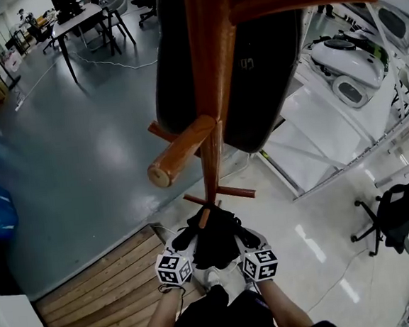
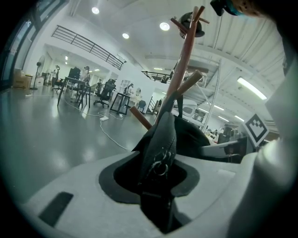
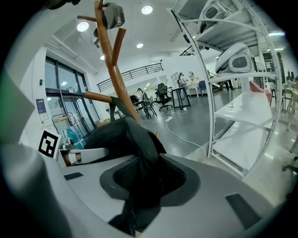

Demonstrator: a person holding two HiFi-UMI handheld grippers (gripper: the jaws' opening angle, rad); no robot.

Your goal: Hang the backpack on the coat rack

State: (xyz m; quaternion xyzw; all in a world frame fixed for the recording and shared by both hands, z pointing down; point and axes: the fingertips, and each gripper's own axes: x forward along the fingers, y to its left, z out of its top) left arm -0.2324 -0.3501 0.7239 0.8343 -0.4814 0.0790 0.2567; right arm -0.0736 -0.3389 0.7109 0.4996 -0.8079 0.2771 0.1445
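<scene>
A black backpack [image 1: 215, 240] hangs low in front of me, just before the foot of the wooden coat rack [image 1: 215, 87]. My left gripper [image 1: 186, 240] is shut on a black strap with a metal ring [image 2: 160, 144], which runs up between its jaws. My right gripper [image 1: 247, 239] is shut on a fold of the backpack's black fabric [image 3: 125, 139]. The two grippers sit side by side, level with each other. A thick peg [image 1: 182, 150] juts toward the left above the bag. In both gripper views the rack [image 2: 184, 60] [image 3: 114, 69] rises beyond the bag.
A dark cap [image 1: 267, 68] hangs on the rack's top, near my head. A wooden platform [image 1: 102, 289] lies at lower left. A white shelf frame [image 1: 330, 134] stands to the right, a black office chair [image 1: 397, 213] beyond it. Desks [image 1: 82, 20] are far back.
</scene>
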